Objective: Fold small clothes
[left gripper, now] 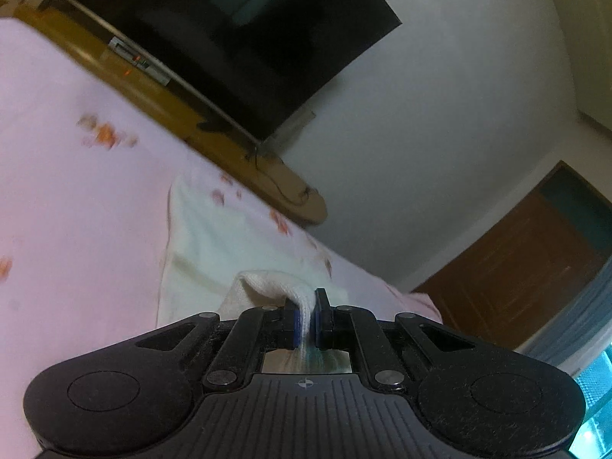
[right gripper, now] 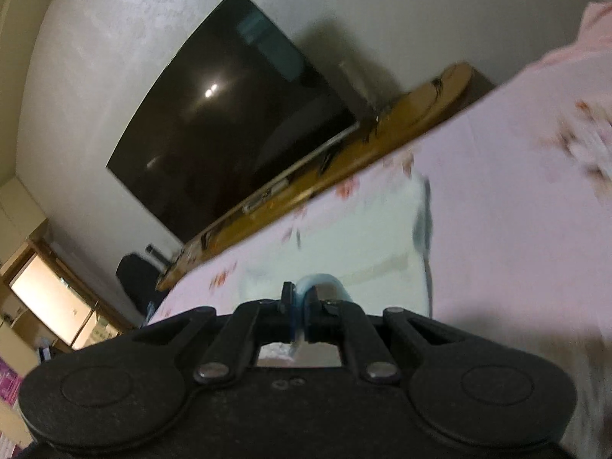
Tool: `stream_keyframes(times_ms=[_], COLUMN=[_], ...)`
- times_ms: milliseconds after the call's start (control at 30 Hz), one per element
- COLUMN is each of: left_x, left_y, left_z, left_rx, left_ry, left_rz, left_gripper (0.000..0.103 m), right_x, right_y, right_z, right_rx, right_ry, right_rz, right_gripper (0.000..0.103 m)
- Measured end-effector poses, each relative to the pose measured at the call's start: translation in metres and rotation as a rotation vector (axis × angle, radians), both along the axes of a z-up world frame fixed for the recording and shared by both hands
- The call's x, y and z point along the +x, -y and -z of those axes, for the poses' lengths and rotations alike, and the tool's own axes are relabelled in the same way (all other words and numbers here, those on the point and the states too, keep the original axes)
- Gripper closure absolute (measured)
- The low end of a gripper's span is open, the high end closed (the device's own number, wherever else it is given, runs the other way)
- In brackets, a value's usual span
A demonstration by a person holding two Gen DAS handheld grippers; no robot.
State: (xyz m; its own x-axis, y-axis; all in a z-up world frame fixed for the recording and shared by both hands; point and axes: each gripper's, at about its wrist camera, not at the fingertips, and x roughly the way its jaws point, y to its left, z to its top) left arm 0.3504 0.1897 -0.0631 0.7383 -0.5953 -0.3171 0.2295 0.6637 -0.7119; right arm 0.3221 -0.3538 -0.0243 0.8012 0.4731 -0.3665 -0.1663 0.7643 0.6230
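Note:
A small white garment (left gripper: 214, 237) lies on the pink flowered bedsheet (left gripper: 76, 176). My left gripper (left gripper: 306, 308) is shut on a bunched white edge of the garment, lifted a little off the sheet. In the right wrist view the same white garment (right gripper: 359, 237) lies ahead on the bedsheet (right gripper: 516, 210), with a grey strip along its right edge. My right gripper (right gripper: 301, 306) is shut on a pale blue-white edge of the garment. Both views are tilted and blurred.
A long wooden TV bench (left gripper: 160, 103) runs past the bed's far edge, with a large dark TV (left gripper: 244, 34) on the wall above it. A brown door (left gripper: 528, 260) stands at the right. A black chair (right gripper: 134, 279) stands beside the bench.

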Motion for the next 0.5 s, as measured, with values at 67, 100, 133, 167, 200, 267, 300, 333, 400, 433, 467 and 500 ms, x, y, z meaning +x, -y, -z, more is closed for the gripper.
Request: stream_keyframes(times_ms=[67, 100, 133, 167, 200, 267, 300, 333, 400, 433, 467, 500], left_x=[0.04, 0.059, 0.08, 0.1, 0.12, 0.156, 0.169, 0.182, 0.205, 0.214, 0.222, 0.23], left_y=[0.003, 0.004, 0.004, 0.005, 0.006, 0.011, 0.014, 0.015, 0.02, 0.022, 0.023, 0.022], left_z=[0.002, 0.004, 0.007, 0.01, 0.016, 0.029, 0.036, 0.043, 0.056, 0.063, 0.069, 0.074], left_rx=[-0.006, -0.006, -0.003, -0.001, 0.002, 0.037, 0.049, 0.065, 0.091, 0.092, 0.098, 0.106], left_ry=[-0.007, -0.013, -0.023, -0.035, -0.047, -0.077, -0.088, -0.101, -0.126, -0.139, -0.151, -0.157], left_rz=[-0.012, -0.017, -0.021, -0.023, -0.02, -0.013, -0.001, 0.01, 0.025, 0.03, 0.033, 0.018], left_gripper=[0.096, 0.096, 0.096, 0.096, 0.096, 0.096, 0.096, 0.096, 0.096, 0.096, 0.096, 0.096], right_x=[0.044, 0.063, 0.081, 0.104, 0.115, 0.146, 0.159, 0.175, 0.193, 0.2, 0.207, 0.215], right_y=[-0.001, -0.003, -0.004, -0.004, -0.003, -0.002, 0.0, 0.003, 0.009, 0.012, 0.014, 0.014], right_z=[-0.005, -0.005, -0.003, 0.001, 0.008, 0.025, 0.035, 0.045, 0.065, 0.075, 0.083, 0.09], right_rx=[-0.018, -0.022, -0.022, -0.015, -0.006, 0.014, 0.029, 0.05, 0.084, 0.1, 0.108, 0.113], right_ry=[-0.004, -0.007, -0.015, -0.028, -0.038, -0.068, -0.088, -0.111, -0.146, -0.165, -0.183, -0.199], right_rz=[0.008, 0.01, 0.012, 0.017, 0.02, 0.033, 0.042, 0.055, 0.089, 0.103, 0.113, 0.121], right_gripper=[0.098, 0.098, 0.098, 0.098, 0.098, 0.098, 0.098, 0.098, 0.098, 0.098, 0.098, 0.098])
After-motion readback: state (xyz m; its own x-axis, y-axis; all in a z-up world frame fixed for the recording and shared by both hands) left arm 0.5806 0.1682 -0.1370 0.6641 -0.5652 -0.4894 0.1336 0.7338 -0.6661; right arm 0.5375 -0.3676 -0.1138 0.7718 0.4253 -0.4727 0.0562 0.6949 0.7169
